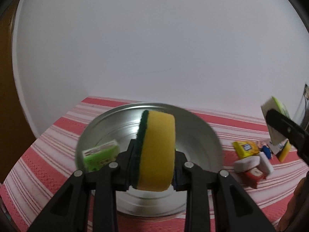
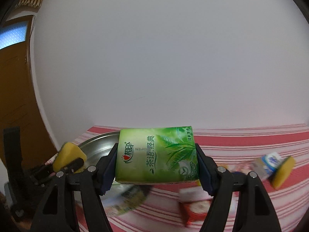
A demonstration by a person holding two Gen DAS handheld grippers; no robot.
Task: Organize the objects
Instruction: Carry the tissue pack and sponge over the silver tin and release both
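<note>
Metal basin [image 1: 202, 135] holds a green pack [image 1: 100, 152]; left jaws clamp sponge [image 1: 156, 150]; right jaws clamp tissue pack [image 2: 156, 154].

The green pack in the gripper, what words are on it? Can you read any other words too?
"心相印": brand in white on the green pack in the right gripper.
"茶语·经典": big white words beside it on the same pack.
"清新茶香": seems to read so, small, at the pack's top corner.
Round seal on the pack: too small to read.
Green box in the metal bowl: print too blurred.
Yellow pack and blue-white pack: too blurred.
</note>
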